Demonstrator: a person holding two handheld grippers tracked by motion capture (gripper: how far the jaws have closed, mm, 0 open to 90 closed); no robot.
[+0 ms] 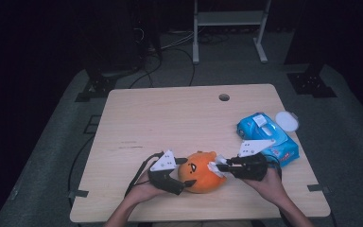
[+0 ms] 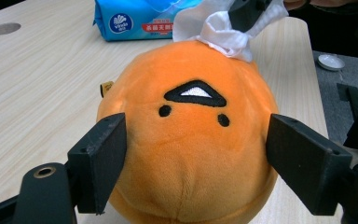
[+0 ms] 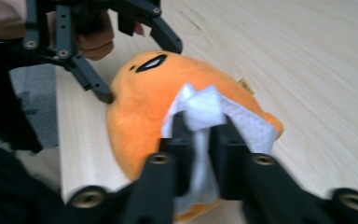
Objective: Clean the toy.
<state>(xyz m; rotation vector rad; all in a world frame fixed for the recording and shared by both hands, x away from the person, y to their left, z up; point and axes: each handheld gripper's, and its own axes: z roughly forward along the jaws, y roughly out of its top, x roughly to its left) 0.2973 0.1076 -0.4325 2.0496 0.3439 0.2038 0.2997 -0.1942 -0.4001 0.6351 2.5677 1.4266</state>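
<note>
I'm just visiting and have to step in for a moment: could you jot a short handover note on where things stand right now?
Left claw: jaws on both sides of the orange plush toy, steadying it on the table.
Right claw: pinching a white wipe, pressed on the toy's top.
Blue wipes pack lies to the right, its white lid beside it.
Done: wipe taken out and brought to the toy.
Left: probably wiping the toy, then setting the wipe aside.
</note>
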